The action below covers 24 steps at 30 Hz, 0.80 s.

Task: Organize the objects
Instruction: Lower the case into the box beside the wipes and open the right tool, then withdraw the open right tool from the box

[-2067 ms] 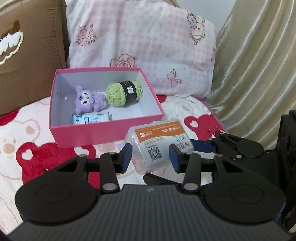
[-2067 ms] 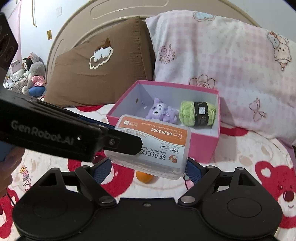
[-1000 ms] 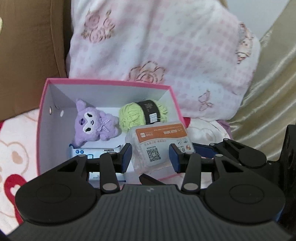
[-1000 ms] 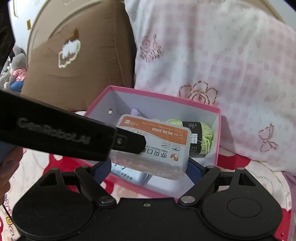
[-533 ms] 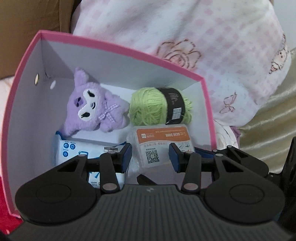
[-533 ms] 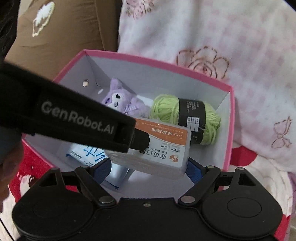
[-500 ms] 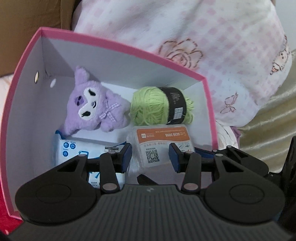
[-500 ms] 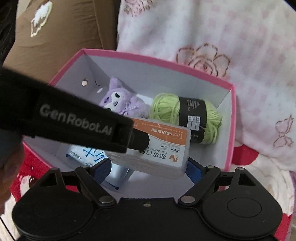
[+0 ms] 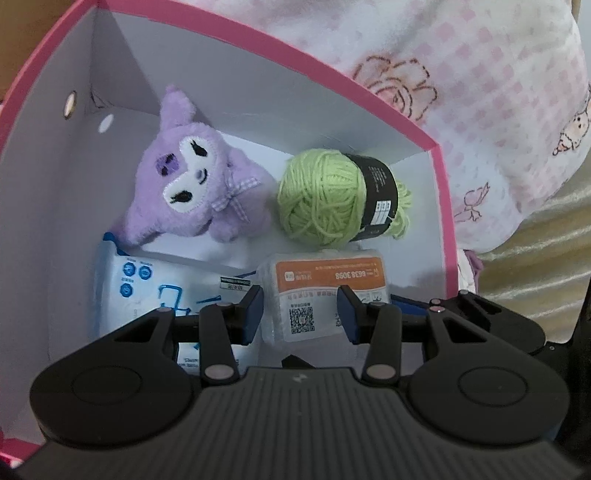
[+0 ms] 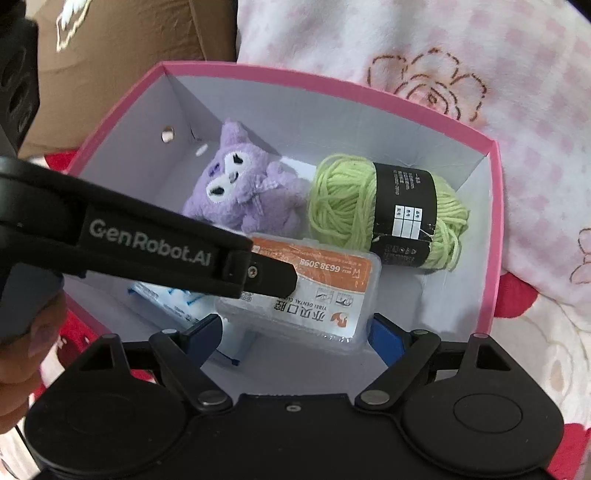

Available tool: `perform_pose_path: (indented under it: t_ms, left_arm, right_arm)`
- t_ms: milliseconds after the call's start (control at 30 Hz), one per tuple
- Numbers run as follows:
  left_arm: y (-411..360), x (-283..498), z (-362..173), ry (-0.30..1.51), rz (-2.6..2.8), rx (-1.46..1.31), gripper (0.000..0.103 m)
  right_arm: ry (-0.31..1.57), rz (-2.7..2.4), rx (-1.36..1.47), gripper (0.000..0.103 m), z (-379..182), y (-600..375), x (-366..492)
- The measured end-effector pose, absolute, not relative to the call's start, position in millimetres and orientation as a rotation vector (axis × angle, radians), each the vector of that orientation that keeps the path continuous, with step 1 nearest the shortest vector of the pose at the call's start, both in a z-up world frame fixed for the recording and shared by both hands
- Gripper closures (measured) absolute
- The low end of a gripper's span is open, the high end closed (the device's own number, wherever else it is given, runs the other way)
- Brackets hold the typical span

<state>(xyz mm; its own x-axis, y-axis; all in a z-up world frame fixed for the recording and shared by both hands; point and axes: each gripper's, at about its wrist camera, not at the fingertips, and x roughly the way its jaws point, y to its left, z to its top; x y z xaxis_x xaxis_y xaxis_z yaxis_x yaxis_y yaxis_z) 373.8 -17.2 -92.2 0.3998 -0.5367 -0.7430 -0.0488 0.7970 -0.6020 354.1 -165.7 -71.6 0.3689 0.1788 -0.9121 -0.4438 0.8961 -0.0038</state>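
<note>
A clear plastic case with an orange label (image 9: 325, 291) (image 10: 314, 291) is held inside the pink box (image 9: 441, 206) (image 10: 495, 236), low over its floor. Both grippers hold it. My left gripper (image 9: 301, 314) is shut on its short sides. My right gripper (image 10: 295, 332) is shut on its long ends. In the box lie a purple plush toy (image 9: 195, 192) (image 10: 240, 192), a green yarn ball (image 9: 340, 195) (image 10: 384, 210) and a white-blue wipes pack (image 9: 155, 291) (image 10: 173, 299). The left gripper's arm (image 10: 140, 243) crosses the right wrist view.
The box stands on a bear-print blanket (image 10: 546, 354). A pink checked pillow (image 9: 461, 74) (image 10: 443, 55) lies behind it, a brown pillow (image 10: 122, 33) at the back left. A beige curtain (image 9: 535, 266) hangs at the right.
Both grippers carried the case from above the blanket over the box rim and lowered it into the box, in front of the yarn ball. Both stay shut on it.
</note>
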Motion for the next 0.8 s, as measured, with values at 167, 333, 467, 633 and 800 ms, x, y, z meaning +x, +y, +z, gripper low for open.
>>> perform_pose_path:
  t_ms: [167, 333, 467, 633, 800]
  left_arm:
    - [-26, 376, -101, 1.152, -0.329, -0.628, 0.061]
    - [-27, 379, -105, 1.143, -0.298, -0.638, 0.063]
    - [-30, 375, -93, 1.115, -0.299, -0.589, 0.063]
    - [-34, 364, -62, 1.065, -0.321, -0.466, 0.063]
    - [-24, 351, -35, 1.054, -0.345, -0.413, 0.062]
  right_arm:
    - [1.133, 0.363, -0.294, 0.015, -74, -166, 354]
    - [1.108, 0.36, -0.306, 0.018, -72, -170, 349]
    - [1.104, 0.371, -0.283, 0.017, -66, -176, 344]
    - [1.053, 0.363, -0.266, 0.017, -50, -187, 331]
    - [1.003, 0.409, -0.21, 0.017, -18, -201, 313]
